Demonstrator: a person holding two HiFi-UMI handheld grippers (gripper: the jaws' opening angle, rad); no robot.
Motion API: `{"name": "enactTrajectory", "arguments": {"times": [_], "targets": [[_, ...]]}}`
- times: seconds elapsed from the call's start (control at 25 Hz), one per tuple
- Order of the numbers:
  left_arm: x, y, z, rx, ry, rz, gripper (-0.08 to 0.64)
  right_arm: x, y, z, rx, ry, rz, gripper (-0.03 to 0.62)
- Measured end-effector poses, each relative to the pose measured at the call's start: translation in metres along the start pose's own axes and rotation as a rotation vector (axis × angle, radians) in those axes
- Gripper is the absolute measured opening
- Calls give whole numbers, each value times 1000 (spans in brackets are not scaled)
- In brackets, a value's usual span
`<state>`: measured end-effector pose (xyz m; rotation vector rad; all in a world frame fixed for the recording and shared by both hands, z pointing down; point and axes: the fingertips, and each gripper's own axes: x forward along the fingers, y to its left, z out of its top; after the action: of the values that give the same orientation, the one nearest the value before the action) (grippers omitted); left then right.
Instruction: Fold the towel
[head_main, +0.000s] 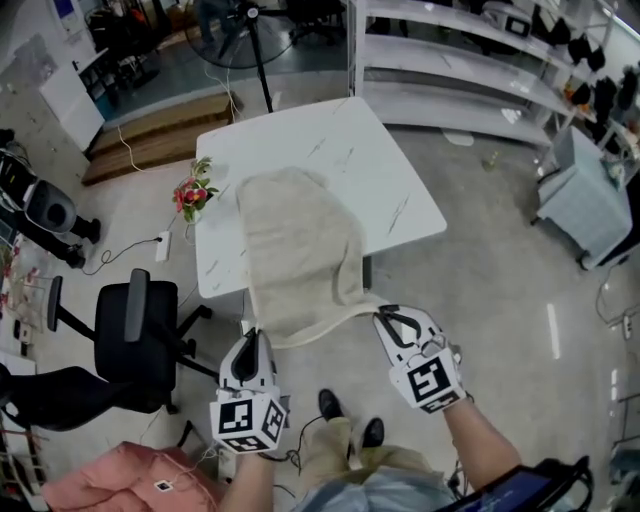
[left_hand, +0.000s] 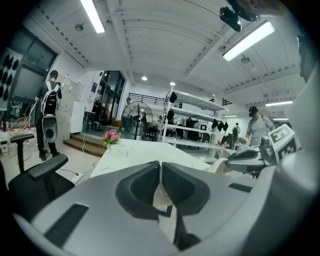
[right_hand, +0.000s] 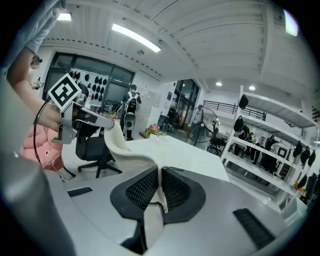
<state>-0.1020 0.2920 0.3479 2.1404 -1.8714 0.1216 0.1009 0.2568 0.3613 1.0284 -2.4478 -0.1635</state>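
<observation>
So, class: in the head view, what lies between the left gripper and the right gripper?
The near edge of the towel, sagging from the left gripper to the right gripper, each shut on a corner. The head view shows it.

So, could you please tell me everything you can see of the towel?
The towel is a plain cream cloth, soft and slightly nubby, spread lengthwise on the white table, its far end rounded. Its near edge reaches past the table's near side, pinched at one corner by the left gripper and at the other by the right gripper, sagging between them.
</observation>
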Motion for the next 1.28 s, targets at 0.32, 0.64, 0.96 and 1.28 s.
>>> {"name": "enactTrajectory", "arguments": {"times": [0.32, 0.64, 0.96, 1.28], "targets": [[-8, -3, -52, -40, 131, -26, 282, 5, 31, -42, 96, 43, 112, 238], [-4, -3, -41, -47, 94, -13, 282, 9, 24, -40, 93, 36, 107, 236], [10, 1, -8, -26, 46, -16, 281, 18, 7, -17, 67, 8, 91, 232], [38, 11, 27, -6, 8, -24, 281, 39, -17, 9, 53, -16, 68, 229]]}}
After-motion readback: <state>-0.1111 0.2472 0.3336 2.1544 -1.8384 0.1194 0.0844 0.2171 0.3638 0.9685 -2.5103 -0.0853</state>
